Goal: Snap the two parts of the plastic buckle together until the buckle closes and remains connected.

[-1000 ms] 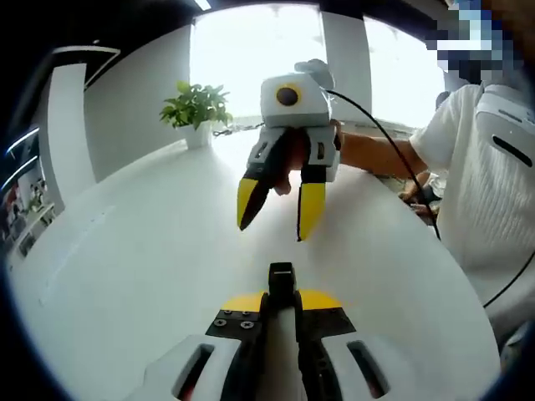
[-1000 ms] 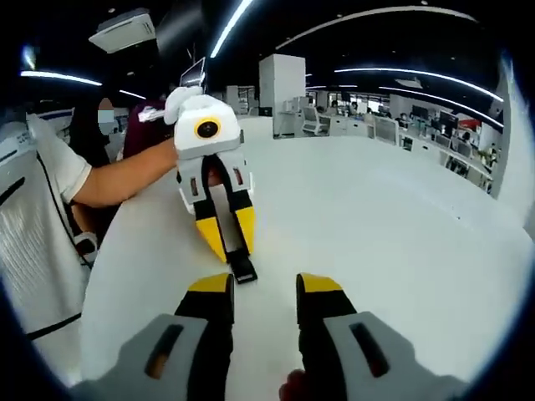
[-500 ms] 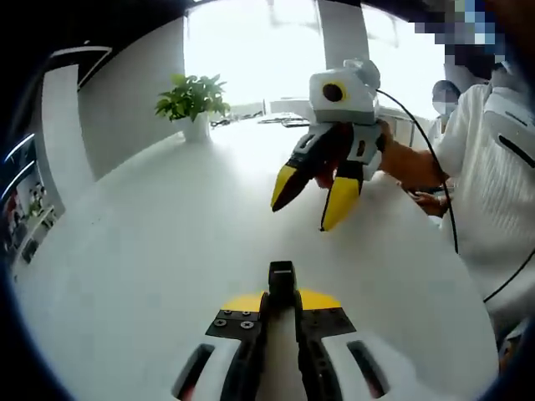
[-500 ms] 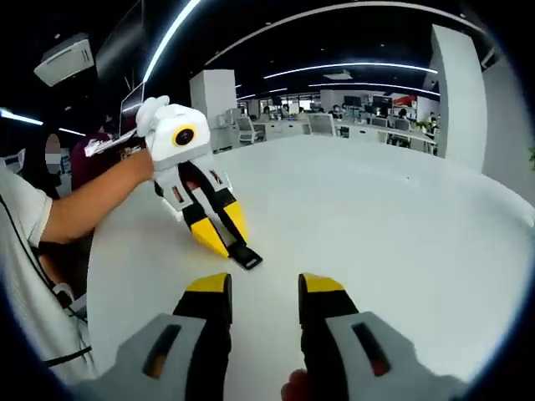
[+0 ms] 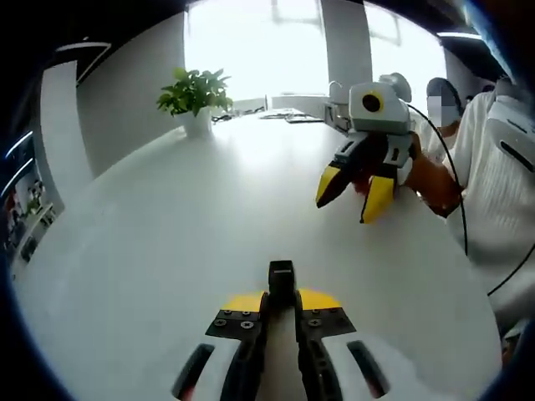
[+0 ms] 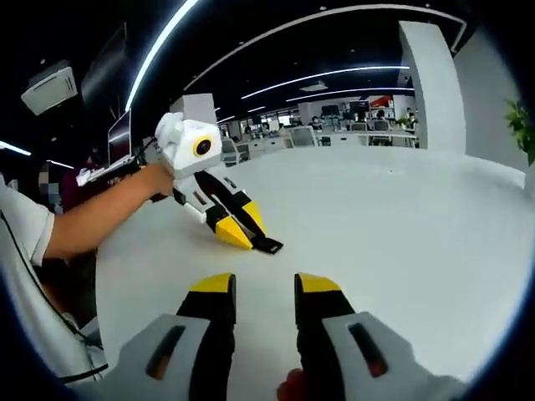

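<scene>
Left gripper view: left tongs [image 5: 281, 288] clamp what seems a black buckle part [image 5: 281, 276]; right tongs [image 5: 357, 190] apart, plant [image 5: 194, 93] beyond.

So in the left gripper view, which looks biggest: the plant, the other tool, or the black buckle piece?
1. The right tool, though it is nearer than the plant.
2. The potted plant, far back on the table.
3. The black buckle piece, held in the left tool.

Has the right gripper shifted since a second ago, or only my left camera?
Yes. In the left gripper view, measured against the potted plant, the right gripper has moved away to the right, jaws open, while the plant barely shifted.
</scene>
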Motion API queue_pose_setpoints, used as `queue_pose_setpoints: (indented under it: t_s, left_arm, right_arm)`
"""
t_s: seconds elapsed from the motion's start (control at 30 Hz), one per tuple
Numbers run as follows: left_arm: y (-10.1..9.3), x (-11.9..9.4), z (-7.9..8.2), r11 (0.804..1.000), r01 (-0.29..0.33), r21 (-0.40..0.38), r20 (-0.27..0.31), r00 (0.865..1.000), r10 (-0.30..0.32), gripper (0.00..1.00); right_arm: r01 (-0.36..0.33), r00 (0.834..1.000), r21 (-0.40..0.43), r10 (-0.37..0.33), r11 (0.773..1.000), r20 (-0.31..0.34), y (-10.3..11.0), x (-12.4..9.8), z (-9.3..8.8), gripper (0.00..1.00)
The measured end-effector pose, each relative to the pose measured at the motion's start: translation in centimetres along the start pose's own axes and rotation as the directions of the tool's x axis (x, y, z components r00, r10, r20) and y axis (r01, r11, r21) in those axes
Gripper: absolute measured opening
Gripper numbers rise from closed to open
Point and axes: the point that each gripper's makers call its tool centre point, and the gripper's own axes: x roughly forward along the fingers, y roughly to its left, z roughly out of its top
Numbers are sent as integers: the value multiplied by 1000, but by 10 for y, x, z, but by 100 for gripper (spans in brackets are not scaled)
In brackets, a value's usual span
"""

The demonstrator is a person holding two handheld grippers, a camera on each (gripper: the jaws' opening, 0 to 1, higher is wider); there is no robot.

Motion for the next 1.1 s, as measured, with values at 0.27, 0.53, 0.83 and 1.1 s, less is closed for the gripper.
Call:
queue_pose_setpoints:
  t_s: [0.27,0.53,0.83,1.1]
  left_arm:
    - [14,2,4,1000,-8,9,-22,1000,8,11]
    - [34,5,7,999,-21,37,-57,998,23,11]
    - [59,11,10,999,-29,17,-50,998,30,11]
    - [72,11,10,1000,-23,3,-39,999,24,11]
  right_arm:
    - [76,997,10,-76,997,5,-16,-4,-3,29]
    - [119,993,-12,-119,993,2,-19,-9,-9,31]
    - [156,988,-42,-155,987,11,-23,-11,-8,33]
    - [153,988,-52,-153,987,19,-21,-11,-6,33]
